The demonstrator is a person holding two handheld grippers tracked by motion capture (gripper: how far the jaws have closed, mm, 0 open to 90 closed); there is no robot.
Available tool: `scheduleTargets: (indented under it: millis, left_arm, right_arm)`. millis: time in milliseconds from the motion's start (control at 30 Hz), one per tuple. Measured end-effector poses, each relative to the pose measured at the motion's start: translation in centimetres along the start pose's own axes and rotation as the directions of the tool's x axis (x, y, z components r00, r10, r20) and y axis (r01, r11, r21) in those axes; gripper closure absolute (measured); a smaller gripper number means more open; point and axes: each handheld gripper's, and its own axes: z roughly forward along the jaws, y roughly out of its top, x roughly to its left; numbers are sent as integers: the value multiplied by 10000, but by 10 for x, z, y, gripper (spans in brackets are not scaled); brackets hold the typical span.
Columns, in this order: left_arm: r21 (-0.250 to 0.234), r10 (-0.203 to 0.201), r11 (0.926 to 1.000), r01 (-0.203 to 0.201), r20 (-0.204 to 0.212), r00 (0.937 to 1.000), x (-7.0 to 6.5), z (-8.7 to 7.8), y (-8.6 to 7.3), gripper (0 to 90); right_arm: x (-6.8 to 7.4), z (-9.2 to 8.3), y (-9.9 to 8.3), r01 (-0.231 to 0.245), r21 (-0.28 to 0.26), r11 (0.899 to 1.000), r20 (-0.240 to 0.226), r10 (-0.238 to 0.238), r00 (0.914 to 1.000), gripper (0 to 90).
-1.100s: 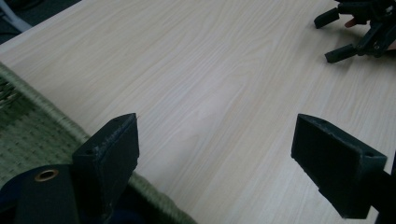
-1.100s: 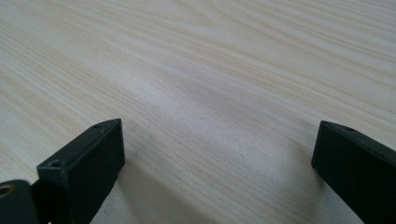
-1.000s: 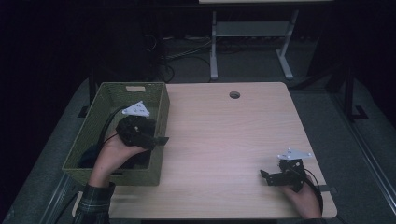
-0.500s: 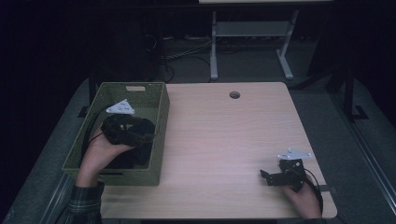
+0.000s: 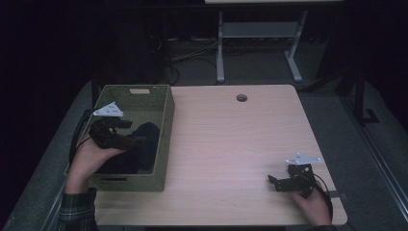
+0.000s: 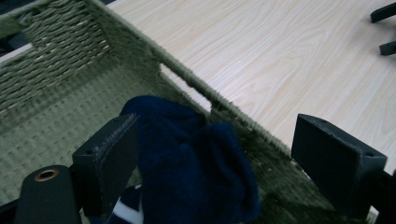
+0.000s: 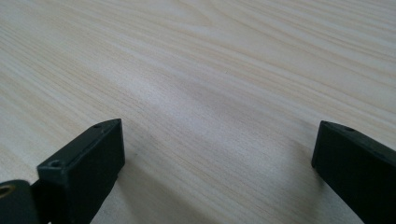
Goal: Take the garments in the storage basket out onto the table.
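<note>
No readable writing anywhere on this table.

The woven olive-green wicker basket carries no tag or label, the crumpled dark navy fleece cloth inside it shows a white patch at its lower edge but no letters, and the pale wood-grain tabletop is bare of marks, numbers or signs, as are the black jaws in both gripper views.

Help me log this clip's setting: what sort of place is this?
Probably a lab or workshop set up for recording, not a home. A plain wooden table with a cable hole stands in a dark room, cables trail across the grey floor, and a metal table frame stands behind.
</note>
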Motion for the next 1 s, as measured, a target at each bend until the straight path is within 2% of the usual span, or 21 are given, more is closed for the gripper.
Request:
scheduleTargets:
  millis: [233, 600, 800, 1000]
  left_arm:
    - [132, -264, 9996, 267, -167, 9995, 9, -6, -10, 146]
    - [526, -354, 9979, 370, -305, 9989, 19, -6, -21, 144]
    - [1009, -392, 9940, 412, -216, 9990, 24, 0, -27, 139]
    - [1578, -368, 9867, 391, -172, 9992, 26, 6, -32, 139]
  right_arm:
    - [0, 0, 0, -12, 7, 10000, -6, 12, 10000, 24]
    - [0, 0, 0, -15, 10, 10000, 16, 15, 10000, 24]
    - [0, 0, 0, -7, 9, 10000, 15, 7, 10000, 24]
    - [0, 0, 0, -11, 10, 10000, 16, 11, 10000, 24]
